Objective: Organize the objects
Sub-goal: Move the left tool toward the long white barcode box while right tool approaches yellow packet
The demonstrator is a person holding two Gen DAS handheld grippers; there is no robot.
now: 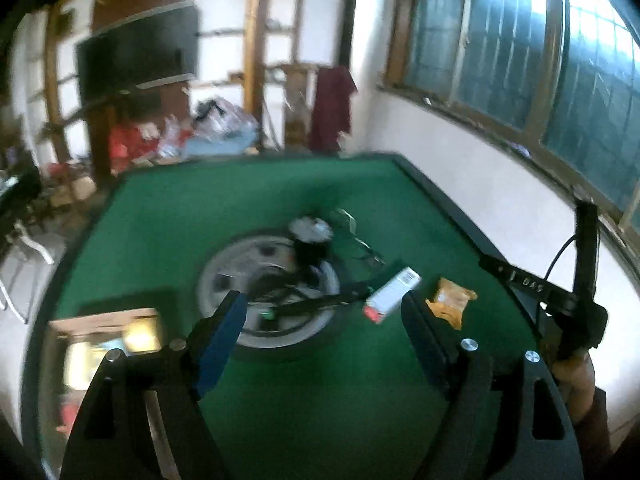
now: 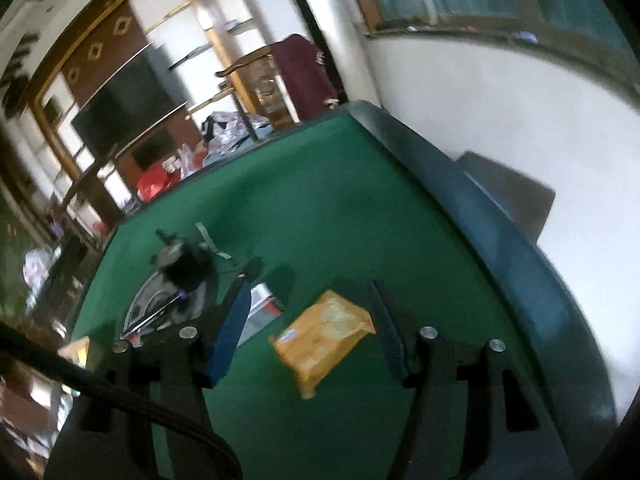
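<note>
Between the right gripper (image 2: 308, 320) jaws, spread and empty, we find the crinkled orange foil packet (image 2: 326, 336) lying on the green felt worktop (image 2: 360, 208), apparently lined up for pickup. The left gripper (image 1: 324, 320) jaws gape empty too; the white-and-red box (image 1: 392, 294) lies just beyond them.

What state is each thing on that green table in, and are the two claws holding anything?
Left claw: open, empty.
Right claw: open, empty, above the orange packet.
Orange packet: lying flat on the felt, crumpled.
White box: lying flat, apart from the packet.
Round plate: flat, with dark items on it.
Cardboard box: open at the top.
</note>
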